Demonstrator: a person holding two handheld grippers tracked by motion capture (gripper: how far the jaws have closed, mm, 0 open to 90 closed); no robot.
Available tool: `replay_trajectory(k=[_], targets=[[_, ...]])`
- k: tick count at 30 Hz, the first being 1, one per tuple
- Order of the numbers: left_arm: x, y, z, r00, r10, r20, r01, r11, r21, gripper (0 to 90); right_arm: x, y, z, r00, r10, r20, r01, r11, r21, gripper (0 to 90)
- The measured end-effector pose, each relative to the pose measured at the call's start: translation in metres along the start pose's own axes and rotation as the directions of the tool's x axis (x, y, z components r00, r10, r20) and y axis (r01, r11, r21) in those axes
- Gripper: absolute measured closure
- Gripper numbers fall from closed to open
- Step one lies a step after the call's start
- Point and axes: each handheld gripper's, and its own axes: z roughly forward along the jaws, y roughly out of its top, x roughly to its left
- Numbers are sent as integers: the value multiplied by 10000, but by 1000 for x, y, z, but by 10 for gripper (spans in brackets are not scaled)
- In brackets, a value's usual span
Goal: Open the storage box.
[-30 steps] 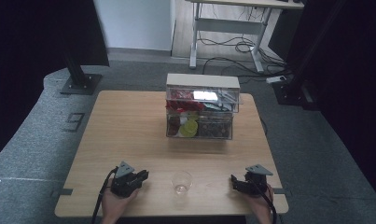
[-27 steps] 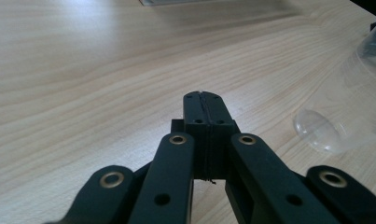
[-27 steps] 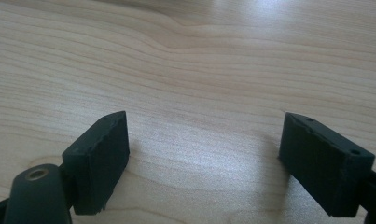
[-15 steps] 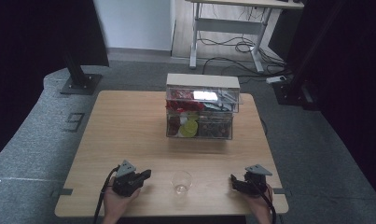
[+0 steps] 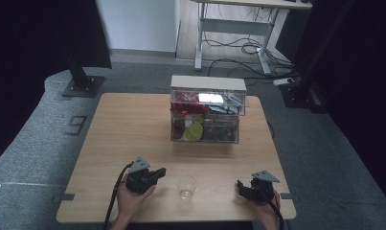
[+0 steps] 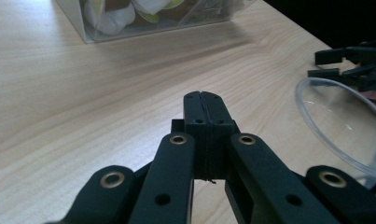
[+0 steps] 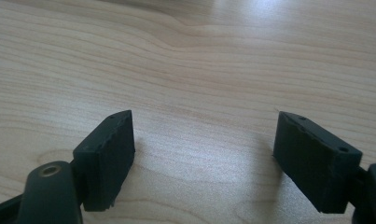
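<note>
Facing bare table (image 7: 190, 60), right gripper (image 7: 202, 144) jaws apart, nothing between.

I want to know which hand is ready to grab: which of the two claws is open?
The right claw, near the table's right edge: its jaws stand wide apart over bare wood. The left claw, beside the clear cup, has its jaws pressed together.

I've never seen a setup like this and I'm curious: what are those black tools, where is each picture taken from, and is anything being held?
A person sits at a wooden table, holding a hand-held clamp in each hand. The high view looks down from above; the other two come from cameras riding on the clamps. The left gripper is shut with nothing between its jaws. The right gripper is open over bare wood, holding nothing. Between them stands a clear plastic cup. Farther back sits a clear box of mixed items.
</note>
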Motion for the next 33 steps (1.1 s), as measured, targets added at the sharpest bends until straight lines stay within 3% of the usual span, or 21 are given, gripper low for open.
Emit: replay_trajectory(k=[2,8,19,33], targets=[[0,1,0,9998,102,-164,-103,9999,-57,899,1,0,0,10000,-56,42,56,10000,-22,214],[0,5,3,9995,309,26,-308,9993,-200,900,-1,0,0,10000,72,-55,-72,10000,22,214],[-4,30,18,9982,496,-337,-501,9986,-162,900,-2,0,0,9997,132,-207,-131,9999,47,227],[-2,50,38,9990,192,-405,-205,9993,-324,900,-1,1,1,9995,69,-296,-67,10000,61,222]])
